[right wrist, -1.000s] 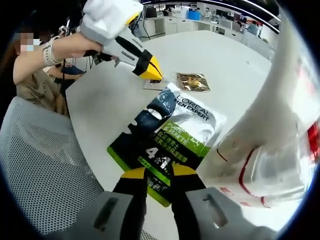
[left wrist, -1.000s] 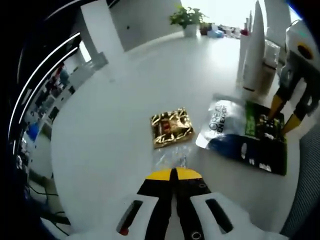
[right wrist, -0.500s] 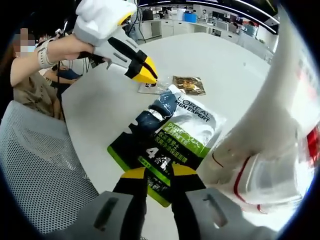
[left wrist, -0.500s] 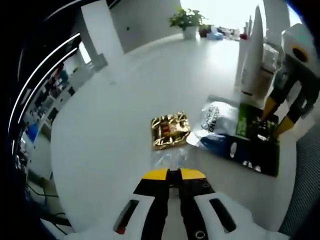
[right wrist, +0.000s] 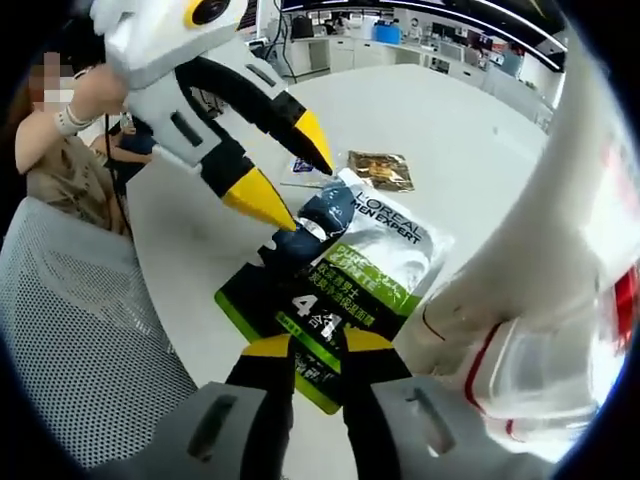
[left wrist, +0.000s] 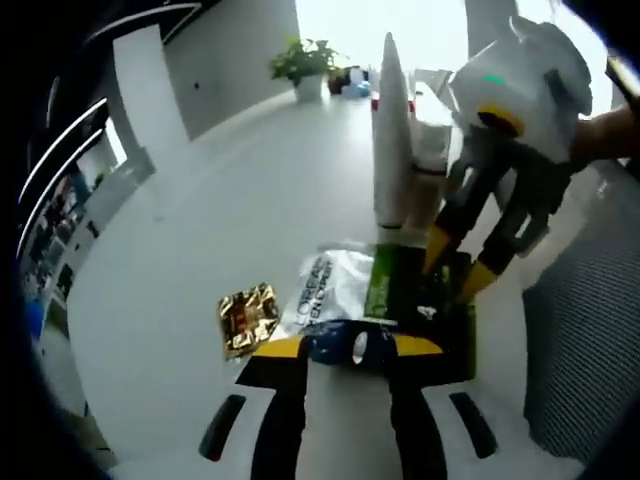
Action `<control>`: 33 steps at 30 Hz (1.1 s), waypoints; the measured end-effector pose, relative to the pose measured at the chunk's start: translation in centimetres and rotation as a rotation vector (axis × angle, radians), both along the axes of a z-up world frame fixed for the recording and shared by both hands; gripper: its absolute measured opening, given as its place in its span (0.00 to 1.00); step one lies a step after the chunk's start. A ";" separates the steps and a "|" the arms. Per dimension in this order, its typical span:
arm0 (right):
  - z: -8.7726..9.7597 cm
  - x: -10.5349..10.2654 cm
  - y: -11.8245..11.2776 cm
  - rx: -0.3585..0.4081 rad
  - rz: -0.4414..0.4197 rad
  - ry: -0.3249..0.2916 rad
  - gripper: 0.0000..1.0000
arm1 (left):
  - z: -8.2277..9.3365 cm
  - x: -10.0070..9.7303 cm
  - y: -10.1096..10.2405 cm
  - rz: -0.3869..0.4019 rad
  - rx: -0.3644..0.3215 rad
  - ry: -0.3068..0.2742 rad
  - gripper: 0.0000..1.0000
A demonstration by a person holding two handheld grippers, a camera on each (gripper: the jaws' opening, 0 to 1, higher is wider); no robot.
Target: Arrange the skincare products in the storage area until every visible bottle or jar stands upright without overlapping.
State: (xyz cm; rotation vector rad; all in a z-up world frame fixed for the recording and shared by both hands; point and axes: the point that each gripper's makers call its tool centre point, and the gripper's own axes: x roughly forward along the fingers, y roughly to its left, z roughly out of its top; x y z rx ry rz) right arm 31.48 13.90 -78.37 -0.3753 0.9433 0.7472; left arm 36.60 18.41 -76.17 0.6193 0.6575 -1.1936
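A: Where is the sachet (right wrist: 335,275) placed relative to each claw?

B: It is laid flat on the desk (right wrist: 460,130), long axis run from the right claw (right wrist: 308,352) toward the left claw (right wrist: 290,182). Its near end is pinched by the right claw; the far end is straddled by the left claw, spread wide.

A: Nearer arm?

B: Both are judged at contact range. Tall tube (left wrist: 392,140) is seen upright just beyond; gold packet (left wrist: 247,317) lies apart.
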 end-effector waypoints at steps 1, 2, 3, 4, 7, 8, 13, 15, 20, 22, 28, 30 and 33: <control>0.0 0.0 0.0 -0.001 0.001 0.002 0.18 | -0.1 -0.1 -0.1 -0.003 0.004 0.003 0.34; 0.0 0.0 0.0 -0.002 0.002 0.002 0.18 | -0.5 -0.3 -0.3 -0.009 0.012 0.015 0.35; 0.0 0.0 0.0 -0.003 0.003 0.002 0.18 | -0.7 -0.2 -0.4 -0.009 0.011 0.019 0.37; 0.0 0.0 0.0 -0.005 0.003 0.000 0.18 | -1.1 -0.3 -0.5 -0.011 0.015 0.027 0.39; 0.0 0.0 0.0 -0.007 0.002 -0.003 0.18 | -1.8 -0.6 -0.4 -0.022 0.039 0.043 0.43; 0.0 0.0 0.0 -0.006 0.000 -0.003 0.18 | -1.7 -0.6 -0.4 -0.019 0.033 0.045 0.44; 0.0 0.0 0.0 -0.006 -0.003 -0.003 0.18 | -1.8 -0.6 -0.3 0.022 0.018 0.075 0.44; 0.0 -0.1 0.1 -0.006 -0.001 0.000 0.19 | -1.8 -0.7 -0.3 0.020 0.014 0.071 0.44; 0.1 -0.5 0.4 -0.015 0.017 -0.001 0.25 | -1.9 -0.7 -0.3 0.030 0.013 0.080 0.44; 0.4 -0.9 0.4 -0.010 0.022 -0.001 0.26 | -1.9 -0.7 -0.3 0.029 0.017 0.078 0.44; 3.1 -1.2 -0.2 0.026 0.005 -0.060 0.23 | -1.9 -0.7 -0.3 0.040 0.015 0.084 0.44; 4.0 -1.4 -0.3 0.043 -0.002 -0.079 0.22 | -1.9 -0.7 -0.3 0.043 0.017 0.084 0.44; 4.9 -1.7 -0.4 0.056 -0.004 -0.092 0.22 | -1.9 -0.8 -0.4 0.042 0.029 0.080 0.44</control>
